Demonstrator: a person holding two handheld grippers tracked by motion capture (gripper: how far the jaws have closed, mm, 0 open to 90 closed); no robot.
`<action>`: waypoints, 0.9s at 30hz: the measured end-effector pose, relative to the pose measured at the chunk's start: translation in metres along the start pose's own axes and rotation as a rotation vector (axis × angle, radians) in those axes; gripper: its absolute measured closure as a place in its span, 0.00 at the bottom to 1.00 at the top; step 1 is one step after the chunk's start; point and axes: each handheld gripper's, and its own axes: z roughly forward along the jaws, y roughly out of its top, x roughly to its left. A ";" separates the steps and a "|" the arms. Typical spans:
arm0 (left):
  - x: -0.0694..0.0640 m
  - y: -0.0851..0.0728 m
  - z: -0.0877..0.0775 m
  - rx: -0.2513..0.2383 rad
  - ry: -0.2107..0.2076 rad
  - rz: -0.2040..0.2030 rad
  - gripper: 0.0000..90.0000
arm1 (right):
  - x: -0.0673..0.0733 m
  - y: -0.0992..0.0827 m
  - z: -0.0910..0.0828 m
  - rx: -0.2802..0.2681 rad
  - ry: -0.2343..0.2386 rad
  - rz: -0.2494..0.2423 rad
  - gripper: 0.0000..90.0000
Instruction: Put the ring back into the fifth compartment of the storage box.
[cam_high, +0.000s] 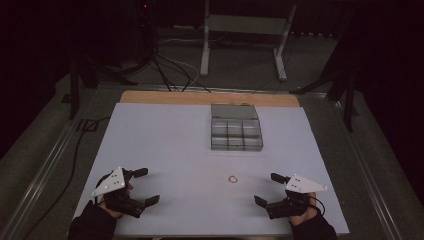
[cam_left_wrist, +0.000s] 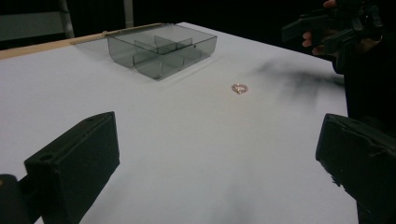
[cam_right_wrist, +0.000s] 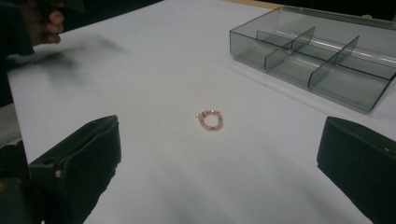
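Between the spread-jawed left gripper (cam_high: 146, 186) and right gripper (cam_high: 267, 189), a beaded pink ring (cam_high: 233, 178) lies on smooth white tabletop (cam_high: 165, 145).

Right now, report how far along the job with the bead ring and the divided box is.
Nothing looks done yet. The bead ring lies on the white table, apart from the clear divided box, whose visible compartments look empty. In hand: nothing; the left hand-held gripper and the right hand-held gripper are both open, either side of the ring, the right one nearer. Left, probably: grasp the ring and place it in a compartment.
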 end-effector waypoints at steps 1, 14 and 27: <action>0.000 0.000 0.000 0.002 0.001 0.000 0.01 | -0.001 0.002 0.000 -0.005 0.022 0.024 0.00; 0.000 0.000 0.000 0.005 0.000 0.007 0.01 | -0.004 0.018 -0.001 -0.046 -0.005 0.011 0.00; -0.001 0.000 0.000 0.000 -0.002 0.010 0.01 | -0.008 0.030 0.007 -0.058 0.005 -0.013 0.00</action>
